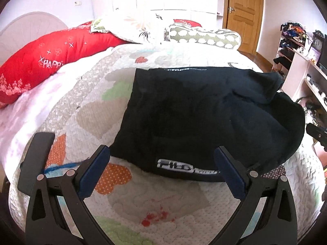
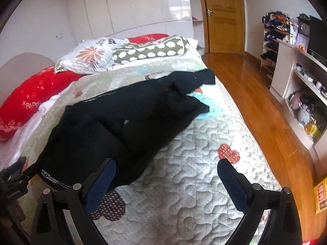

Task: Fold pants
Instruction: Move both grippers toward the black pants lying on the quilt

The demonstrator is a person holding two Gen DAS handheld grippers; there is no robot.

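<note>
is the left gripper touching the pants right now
Cannot tell. In the left wrist view the open left gripper frames the pants waistband, its fingertips overlapping the fabric edge, but neither contact nor a gap shows plainly.

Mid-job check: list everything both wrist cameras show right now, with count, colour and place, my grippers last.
pants: one, black, spread on the quilt, waistband logo nearest the left gripper, legs rumpled toward the far side
quilt: one, white with coloured hearts, covering the bed
red pillow: one, red with white print, left side of bed
floral pillow: one, white with orange flowers, far end of bed
green dotted pillow: one, olive with white dots, beside the floral one
door: one, wooden, shut, far wall
shelving: one unit, pale, cluttered, right wall
left gripper: black, blue fingers, open, at the waistband
right gripper: black, blue fingers, open, above the quilt
</note>
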